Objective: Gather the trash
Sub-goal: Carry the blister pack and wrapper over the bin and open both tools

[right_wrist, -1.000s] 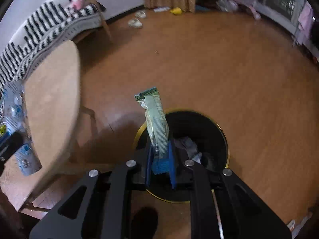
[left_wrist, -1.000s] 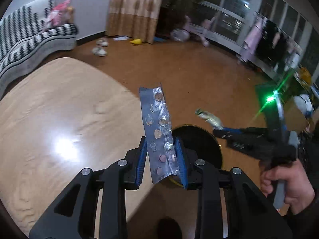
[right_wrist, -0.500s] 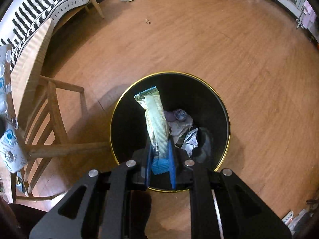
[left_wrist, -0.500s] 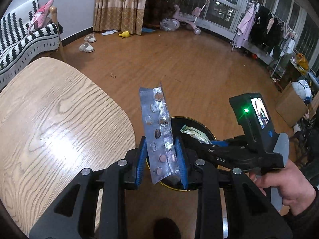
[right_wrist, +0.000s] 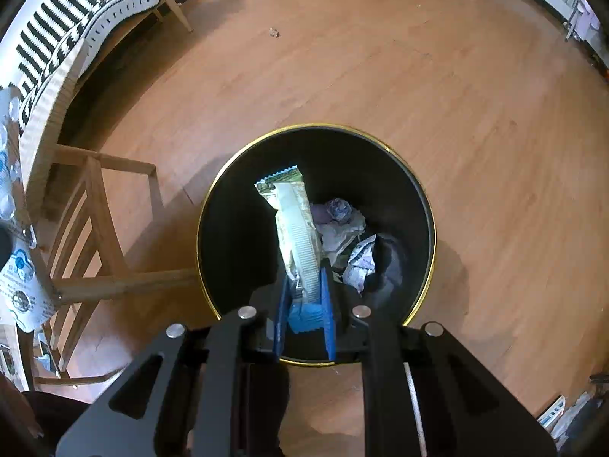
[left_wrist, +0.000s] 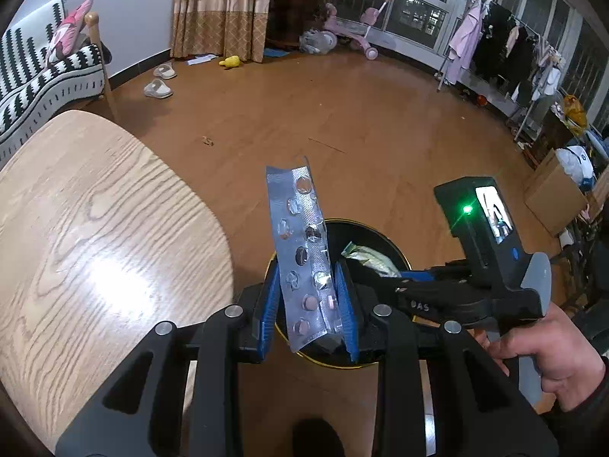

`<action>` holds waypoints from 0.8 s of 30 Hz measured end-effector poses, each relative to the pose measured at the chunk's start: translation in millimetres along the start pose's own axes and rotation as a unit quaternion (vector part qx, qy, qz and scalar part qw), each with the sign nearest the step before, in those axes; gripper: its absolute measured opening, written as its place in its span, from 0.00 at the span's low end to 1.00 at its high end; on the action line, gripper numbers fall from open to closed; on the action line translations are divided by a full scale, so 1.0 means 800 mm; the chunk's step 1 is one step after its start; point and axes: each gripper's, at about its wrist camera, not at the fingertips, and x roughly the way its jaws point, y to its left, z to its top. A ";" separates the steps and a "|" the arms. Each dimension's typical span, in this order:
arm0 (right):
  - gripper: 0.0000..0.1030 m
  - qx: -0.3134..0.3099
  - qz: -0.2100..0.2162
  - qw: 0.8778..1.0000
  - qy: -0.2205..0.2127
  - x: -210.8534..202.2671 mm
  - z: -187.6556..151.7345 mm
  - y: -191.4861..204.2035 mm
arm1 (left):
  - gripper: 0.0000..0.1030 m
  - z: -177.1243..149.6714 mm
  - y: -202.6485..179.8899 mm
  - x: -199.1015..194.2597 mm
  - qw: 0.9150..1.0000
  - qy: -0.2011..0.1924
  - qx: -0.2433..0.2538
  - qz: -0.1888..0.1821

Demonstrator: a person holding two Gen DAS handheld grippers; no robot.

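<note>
Though both loads weigh next to nothing, they handle differently. The blister pack is a stiff foil strip that stands upright by itself in the left gripper, whose fingers are closed on its lower end, just short of the bin's near rim and beside the bench. The snack wrapper is limp, crinkly film, pinched by its bottom end in the closed right gripper; I judge it may cling to the pads on release. Both grips sit low on the strips, which looks secure enough. The right wrist view looks straight down into the bin and shows the wrapper directly over crumpled paper already inside; the left view hides the bin's contents but shows the hand holding the right gripper.
</note>
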 end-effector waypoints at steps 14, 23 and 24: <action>0.72 0.047 -0.013 0.998 -0.045 -0.026 0.001 -0.042 | 0.28 0.000 -0.030 0.055 0.999 0.029 0.012 -0.010; 0.75 0.096 -0.034 0.990 -0.093 -0.065 0.001 -0.076 | 0.32 0.009 -0.049 0.095 0.999 0.041 0.012 -0.033; 0.75 0.100 -0.033 0.990 -0.098 -0.070 0.001 -0.079 | 0.35 0.010 -0.049 0.095 0.999 0.039 0.012 -0.037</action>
